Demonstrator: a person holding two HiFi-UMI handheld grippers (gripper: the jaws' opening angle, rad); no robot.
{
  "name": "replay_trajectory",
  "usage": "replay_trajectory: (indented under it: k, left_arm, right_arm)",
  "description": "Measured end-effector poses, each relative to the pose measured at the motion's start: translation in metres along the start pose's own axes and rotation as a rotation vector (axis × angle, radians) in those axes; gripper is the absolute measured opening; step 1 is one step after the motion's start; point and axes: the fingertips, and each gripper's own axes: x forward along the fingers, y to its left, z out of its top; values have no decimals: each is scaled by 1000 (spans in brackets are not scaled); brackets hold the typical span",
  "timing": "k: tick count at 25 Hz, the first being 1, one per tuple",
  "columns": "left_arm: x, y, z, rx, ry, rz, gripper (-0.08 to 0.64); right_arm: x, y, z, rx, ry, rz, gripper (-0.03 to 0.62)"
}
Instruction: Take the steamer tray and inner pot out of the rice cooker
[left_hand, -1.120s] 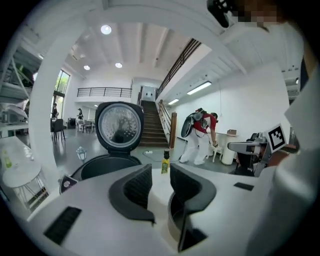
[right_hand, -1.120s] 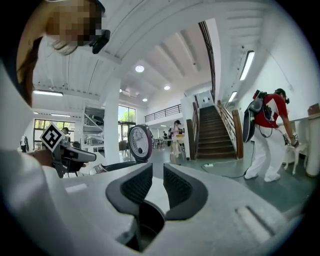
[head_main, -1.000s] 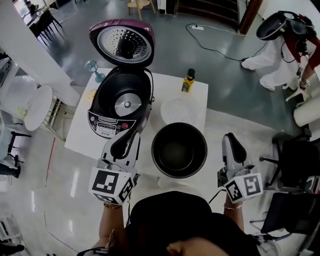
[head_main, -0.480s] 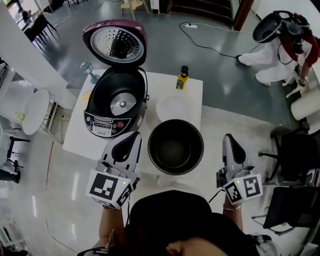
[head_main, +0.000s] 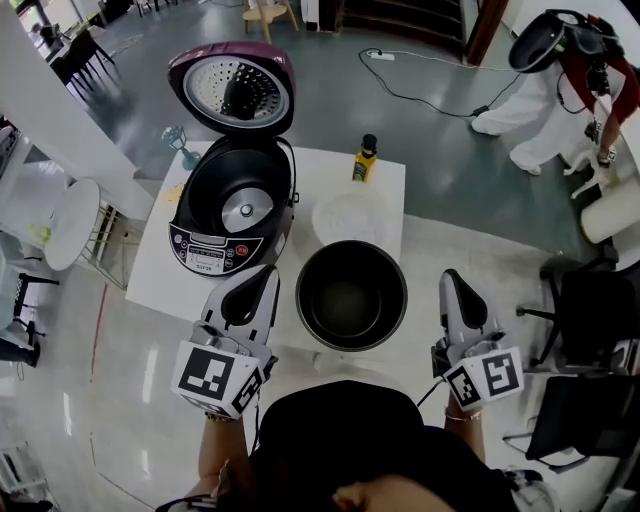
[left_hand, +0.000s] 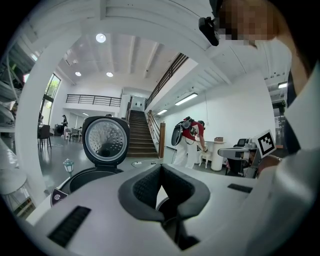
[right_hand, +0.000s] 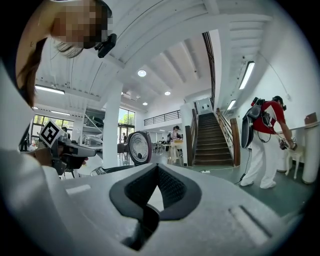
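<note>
Pot (head_main: 351, 295) is already out of the rice cooker (head_main: 205, 195), sitting upright and empty at the near edge of the bench (head_main: 160, 270), just right of the cooker. The pale see-through round thing just beyond it looks like the steamer tray (head_main: 350, 218), nearly touching the pot's far rim, so I'd say both parts are out and the job's basically done. The cooker's lid (head_main: 232, 88) is flipped up and back, and the well is bare down to the heating plate, which makes sense since nothing lifts out otherwise.

Left tongs (head_main: 266, 272) sit just beside the pot's left rim and right tongs (head_main: 452, 280) are off to its right past the bench edge. Both are pinched fully together with nothing in them and not touching the pot. My guess is they flank it like that because a wide pot needs a grab on each side. A yellow bottle (head_main: 366, 160) stands at the far edge, out of the way.
</note>
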Motion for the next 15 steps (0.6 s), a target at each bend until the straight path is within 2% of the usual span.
replay_trajectory:
  k: [8, 12, 15]
  left_arm:
    - [-1, -2, -5, 81, 36, 23, 3]
    - [3, -7, 1, 91, -5, -2, 3]
    - [7, -4, -12, 104, 37, 17, 3]
  right_arm:
    - [3, 3, -2, -1, 8, 17, 5]
    - [6, 2, 1, -8, 8, 24, 5]
    - [7, 1, -4, -7, 22, 22, 5]
